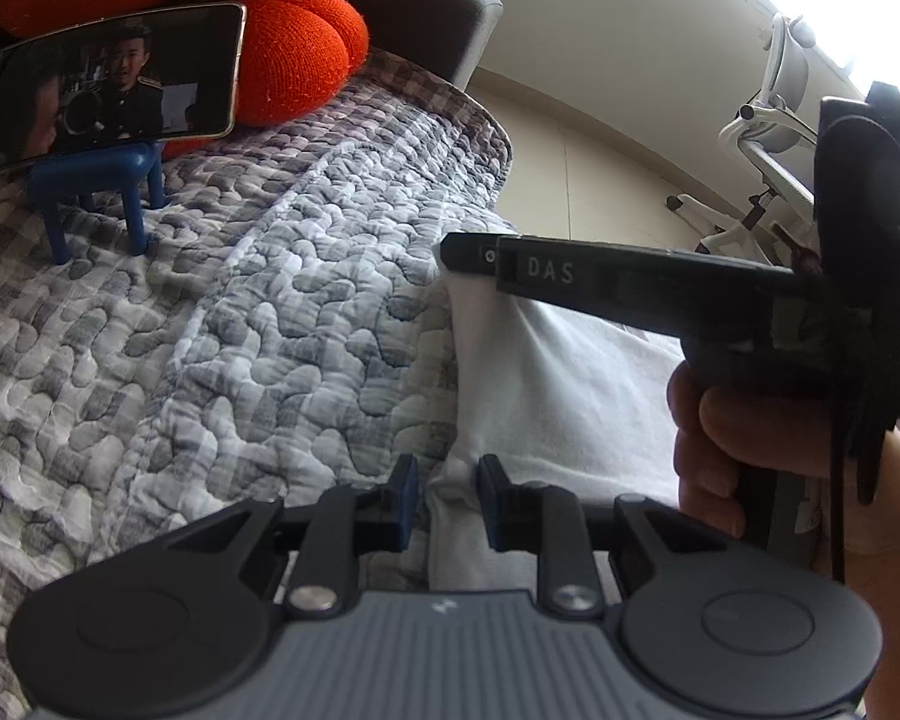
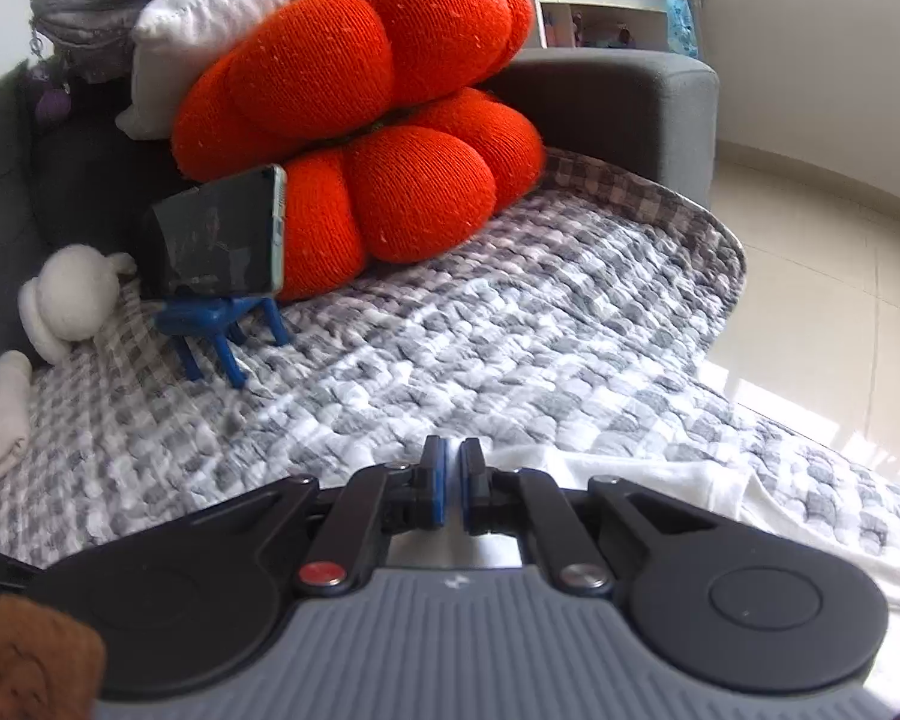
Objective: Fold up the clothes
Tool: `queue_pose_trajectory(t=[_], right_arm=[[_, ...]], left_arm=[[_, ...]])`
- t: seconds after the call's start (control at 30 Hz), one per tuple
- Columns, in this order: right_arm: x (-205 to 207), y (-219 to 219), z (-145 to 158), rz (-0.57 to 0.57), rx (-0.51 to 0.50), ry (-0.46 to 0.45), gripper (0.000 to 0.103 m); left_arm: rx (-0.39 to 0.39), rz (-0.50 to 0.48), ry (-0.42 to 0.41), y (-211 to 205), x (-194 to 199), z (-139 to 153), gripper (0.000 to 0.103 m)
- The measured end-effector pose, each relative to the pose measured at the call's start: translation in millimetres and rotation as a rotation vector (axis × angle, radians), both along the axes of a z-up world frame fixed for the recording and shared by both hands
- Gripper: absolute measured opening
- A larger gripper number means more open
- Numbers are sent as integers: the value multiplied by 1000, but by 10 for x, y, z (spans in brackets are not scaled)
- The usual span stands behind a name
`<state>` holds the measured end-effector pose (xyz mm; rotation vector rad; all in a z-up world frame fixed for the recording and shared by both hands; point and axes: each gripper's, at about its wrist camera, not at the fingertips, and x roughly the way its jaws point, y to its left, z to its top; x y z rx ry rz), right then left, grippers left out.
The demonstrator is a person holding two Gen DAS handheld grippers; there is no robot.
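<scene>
Left wrist view looks down along the left gripper [image 1: 447, 501], whose two black fingers with blue pads stand spread apart, released, with a raised fold of a white cotton garment [image 1: 570, 384] between them; whether the pads touch the cloth cannot be told. The garment lies on a grey and white checked quilted cover [image 1: 258, 312] spread over a sofa seat. Across the right of this view reaches the right gripper [image 1: 480, 255], seen from the side, its long black fingers lying flat together over the garment's upper edge, gripped by a person's hand [image 1: 750, 450] around the handle. Far left on the cover, a smartphone with a lit screen [image 1: 111, 84] rests on a small blue plastic stand [image 1: 99, 180], in front of a large orange knitted cushion [image 1: 294, 54] that leans against the dark grey sofa arm [image 1: 426, 18]. A white office chair [image 1: 774, 138] stands on the pale floor beyond. Right wrist view shows the right gripper's fingers nearly closed, the blue pads almost meeting with only a thin sliver of white between them; whether they pinch the cloth there cannot be told. The white garment lies just ahead and to the right on the quilt. A small white plush toy [image 2: 72, 306] sits beside the phone stand.
</scene>
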<state>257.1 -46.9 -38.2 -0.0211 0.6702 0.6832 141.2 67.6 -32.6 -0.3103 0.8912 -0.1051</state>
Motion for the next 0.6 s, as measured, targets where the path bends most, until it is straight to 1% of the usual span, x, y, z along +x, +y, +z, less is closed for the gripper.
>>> queue_pose_trajectory(t=[0.03,0.13,0.17,0.2,0.23,0.33,0.37,0.47,0.5,0.6], right_arm=[[3,0,-6,-2,0,0,5],[21,30,-102,-15,-44,0,5],[12,41,-120,-16,-47,-13,6],[-8,56,-115,-12,-50,-24,9],[-29,73,-105,-6,-53,-34,16],[-135,-27,35,-29,-6,-66,29],[-179,-97,103,-44,34,-75,29],[-314,-306,278,-61,83,-80,29],[-363,-351,314,-64,68,-83,29],[-470,-512,340,-79,19,-55,29]], left_arm=[[-5,4,2,2,-3,-2,23],[-15,24,14,3,-6,-5,23],[-15,29,18,-1,-5,-5,23],[-14,33,20,-3,-6,-3,23],[-16,36,23,-2,-6,0,24],[-39,46,23,37,-9,15,25],[-44,57,20,66,-13,26,25],[-58,92,10,155,-27,61,26],[-62,104,6,184,-32,72,26],[-68,124,8,206,-19,68,26]])
